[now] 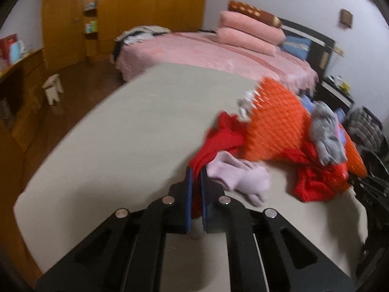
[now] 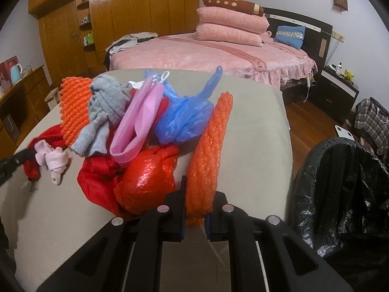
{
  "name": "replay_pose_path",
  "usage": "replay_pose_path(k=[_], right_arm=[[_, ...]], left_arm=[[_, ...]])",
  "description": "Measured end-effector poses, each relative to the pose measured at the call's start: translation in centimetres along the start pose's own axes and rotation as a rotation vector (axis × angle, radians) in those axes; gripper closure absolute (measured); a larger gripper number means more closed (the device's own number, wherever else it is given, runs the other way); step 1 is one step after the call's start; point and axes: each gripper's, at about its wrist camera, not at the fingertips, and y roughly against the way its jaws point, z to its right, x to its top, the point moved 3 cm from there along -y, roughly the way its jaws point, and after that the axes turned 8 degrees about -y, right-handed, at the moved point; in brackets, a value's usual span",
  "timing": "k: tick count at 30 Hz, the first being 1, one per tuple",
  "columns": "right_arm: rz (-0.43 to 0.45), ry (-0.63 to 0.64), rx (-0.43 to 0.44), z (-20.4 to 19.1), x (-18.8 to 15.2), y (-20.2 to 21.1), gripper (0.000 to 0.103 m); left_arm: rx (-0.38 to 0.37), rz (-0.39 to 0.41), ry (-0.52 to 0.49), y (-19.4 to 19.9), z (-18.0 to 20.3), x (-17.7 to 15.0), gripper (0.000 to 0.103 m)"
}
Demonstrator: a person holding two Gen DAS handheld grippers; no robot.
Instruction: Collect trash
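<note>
A pile of trash and clothes lies on a beige table (image 2: 255,131). My left gripper (image 1: 197,172) is shut on a red cloth (image 1: 218,141) at the pile's near edge, with a pale pink sock (image 1: 240,175) lying beside its right finger. The left gripper also shows at the left edge of the right wrist view (image 2: 22,157). My right gripper (image 2: 196,194) is shut on the near end of a long orange mesh roll (image 2: 211,143). A shiny red plastic bag (image 2: 148,182) and a blue plastic bag (image 2: 184,116) lie next to it.
A bin lined with a black bag (image 2: 340,194) stands right of the table. A second orange mesh (image 2: 75,107), a grey knit garment (image 2: 104,112) and a pink cloth (image 2: 141,124) lie in the pile. A pink bed (image 2: 206,51) stands behind, a nightstand (image 2: 338,90) at right.
</note>
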Motion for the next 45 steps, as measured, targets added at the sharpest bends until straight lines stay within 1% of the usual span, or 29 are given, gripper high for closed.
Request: replay_pose_path(k=[2,5,7,8,9,10,11,12,16,17,18,20,21,22,25,26,29,30,32,33,35,36,45], right_arm=[[0.000,0.002,0.000,-0.1,0.0,0.0,0.092],[-0.001,0.002,-0.001,-0.1,-0.1,-0.1,0.092],[-0.003,-0.003,-0.001,0.0,-0.2,-0.1,0.092],[-0.005,-0.006,0.000,0.1,-0.2,-0.1,0.091],[-0.008,-0.009,0.001,0.1,-0.3,-0.2,0.091],[-0.010,-0.011,0.000,0.3,-0.2,-0.2,0.091],[-0.012,-0.011,-0.001,0.4,-0.1,-0.3,0.091],[-0.013,-0.012,-0.001,0.5,0.0,-0.3,0.091],[-0.016,-0.006,-0.003,0.7,0.4,-0.5,0.091],[-0.016,-0.004,-0.003,0.8,0.4,-0.6,0.091],[-0.017,-0.003,-0.003,0.8,0.5,-0.7,0.091],[-0.019,-0.003,-0.004,0.8,0.5,-0.8,0.091],[-0.023,-0.003,-0.003,0.9,0.5,-0.9,0.091],[-0.024,-0.003,-0.003,0.7,0.2,-0.9,0.091],[-0.028,0.006,0.001,0.7,0.3,-1.0,0.091],[-0.030,0.010,0.001,0.7,0.3,-1.1,0.091],[-0.035,0.012,0.001,0.6,0.3,-1.2,0.091],[-0.037,0.011,0.001,0.6,0.3,-1.3,0.090],[-0.038,0.010,0.002,0.7,0.3,-1.3,0.091],[-0.038,0.010,0.003,0.7,0.3,-1.3,0.091],[-0.037,0.009,0.006,0.7,0.4,-1.3,0.091],[-0.031,0.005,0.007,0.8,0.5,-1.1,0.091],[0.045,-0.009,0.038,1.1,2.7,1.6,0.092]], left_arm=[[0.020,0.008,0.009,0.2,-0.4,0.0,0.098],[0.051,-0.006,0.012,0.0,-0.7,0.0,0.098],[0.027,-0.031,0.024,-0.6,-0.8,0.1,0.095],[0.020,-0.035,0.027,-0.7,-0.9,0.1,0.091],[0.007,-0.038,0.028,-1.0,-0.9,0.3,0.081],[-0.006,-0.038,0.022,-1.2,-0.8,0.6,0.075],[-0.010,-0.030,0.017,-1.2,-0.7,0.8,0.065],[-0.023,-0.024,0.010,-1.3,-0.5,1.0,0.058],[-0.062,-0.012,-0.025,-2.5,0.6,3.0,0.053],[-0.068,-0.012,-0.027,-2.8,0.8,3.2,0.050],[-0.082,-0.017,-0.033,-3.4,1.0,3.7,0.045],[-0.094,-0.038,-0.049,-4.5,1.5,4.0,0.043],[-0.094,-0.059,-0.060,-5.2,1.7,4.1,0.043],[-0.092,-0.100,-0.070,-6.4,1.8,4.1,0.043],[-0.125,-0.154,-0.027,-8.1,1.4,3.5,0.043],[-0.135,-0.160,-0.014,-8.4,1.3,3.5,0.043],[-0.124,-0.158,-0.037,-8.4,1.4,3.5,0.045],[-0.115,-0.155,-0.044,-8.4,1.4,3.4,0.056],[-0.124,-0.152,-0.046,-8.3,1.4,3.2,0.072],[-0.137,-0.148,-0.040,-8.2,1.4,3.2,0.080],[-0.142,-0.133,-0.033,-7.8,1.3,3.4,0.085],[-0.136,-0.111,-0.031,-7.2,1.2,3.7,0.087],[-0.161,0.043,0.004,-2.0,1.5,7.0,0.088]])
